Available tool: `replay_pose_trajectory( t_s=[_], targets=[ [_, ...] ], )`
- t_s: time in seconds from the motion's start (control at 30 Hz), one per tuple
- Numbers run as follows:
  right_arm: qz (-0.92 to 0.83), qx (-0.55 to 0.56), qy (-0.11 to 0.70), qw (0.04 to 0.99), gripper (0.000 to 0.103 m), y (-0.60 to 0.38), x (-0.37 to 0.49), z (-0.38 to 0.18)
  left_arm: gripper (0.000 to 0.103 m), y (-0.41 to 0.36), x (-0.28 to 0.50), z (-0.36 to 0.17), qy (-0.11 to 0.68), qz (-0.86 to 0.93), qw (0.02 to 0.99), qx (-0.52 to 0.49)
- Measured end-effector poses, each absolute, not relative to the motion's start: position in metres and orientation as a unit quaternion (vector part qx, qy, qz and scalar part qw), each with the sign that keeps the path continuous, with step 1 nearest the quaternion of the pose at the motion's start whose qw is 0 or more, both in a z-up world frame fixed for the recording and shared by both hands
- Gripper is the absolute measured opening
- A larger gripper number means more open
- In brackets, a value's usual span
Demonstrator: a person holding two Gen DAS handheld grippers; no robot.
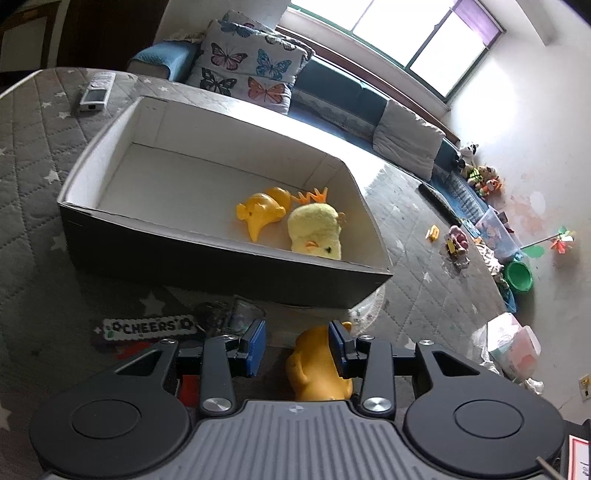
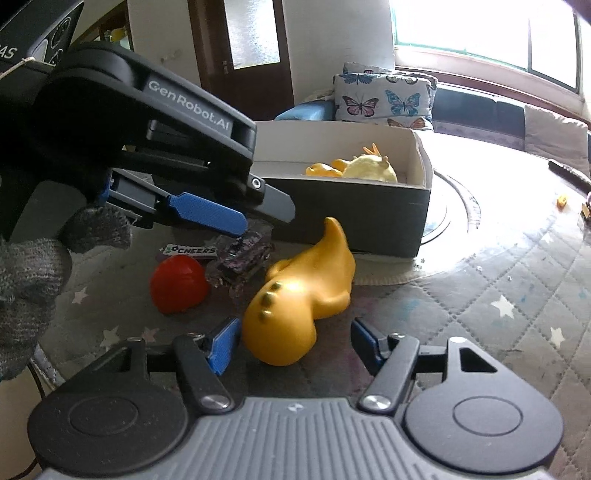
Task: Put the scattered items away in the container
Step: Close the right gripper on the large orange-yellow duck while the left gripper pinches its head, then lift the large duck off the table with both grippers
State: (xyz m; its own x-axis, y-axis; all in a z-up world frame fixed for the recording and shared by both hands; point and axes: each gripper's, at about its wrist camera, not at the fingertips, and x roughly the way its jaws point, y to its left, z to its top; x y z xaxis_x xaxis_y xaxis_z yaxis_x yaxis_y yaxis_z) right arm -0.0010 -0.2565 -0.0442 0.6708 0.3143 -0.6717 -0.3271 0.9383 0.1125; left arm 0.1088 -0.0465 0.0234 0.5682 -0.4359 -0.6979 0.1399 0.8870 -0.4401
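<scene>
Nearest to the right wrist camera, the right gripper (image 2: 293, 332) stands released, with its blue pads (image 2: 223, 341) on either side of the yellow rubber toy (image 2: 299, 306). One pad is just beside the round end of the toy, and the other pad is apart from it, so nothing is grasped. The toy lies on its side on the grey quilted mat (image 2: 498, 295), in front of the box, with its pointed end towards the box wall. Just beside the toy lie a red ball (image 2: 179, 284), a crumpled clear wrapper (image 2: 243, 262) and a small "CHEERS" label (image 2: 190, 250). Above these things hovers the left gripper (image 2: 264, 218), held by a hand in a grey knitted glove (image 2: 29, 280); its jaws are apart too and hold nothing, and from its own camera the yellow toy shows under one of its pads. Behind these things stands the box (image 1: 221, 258), dark outside and white inside, open at the top. Inside it, towards one end, lie a yellow plastic duck (image 1: 260, 214) and a pale yellow plush chick (image 1: 316, 232), which touch each other. Beyond the box, a white remote control (image 1: 96, 92) rests on the mat. Farther back are the butterfly cushions (image 1: 251, 62) on a blue sofa (image 1: 340, 88), and behind them a bright window (image 1: 399, 33).
</scene>
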Motion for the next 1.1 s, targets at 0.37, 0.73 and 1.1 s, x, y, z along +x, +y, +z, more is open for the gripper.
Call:
replay_pose_trajectory(
  t_s=[0.37,0.73,1.1],
  targets=[
    [0.173,0.004,0.371,0.913,0.067,-0.261,0.004,-0.048,0.040,-0.071,0.122,0.008,0.458,-0.181,0.857,-0.149],
    [0.177,0.003,0.370,0.912,0.060,-0.258,0.007,-0.047,0.041,-0.084,0.132,0.003,0.468,-0.184,0.854,-0.131],
    [0.184,0.013,0.369,0.911,0.051,-0.260,0.006,-0.045,0.043,-0.089,0.140,-0.001,0.484,-0.197,0.845,-0.113]
  ],
)
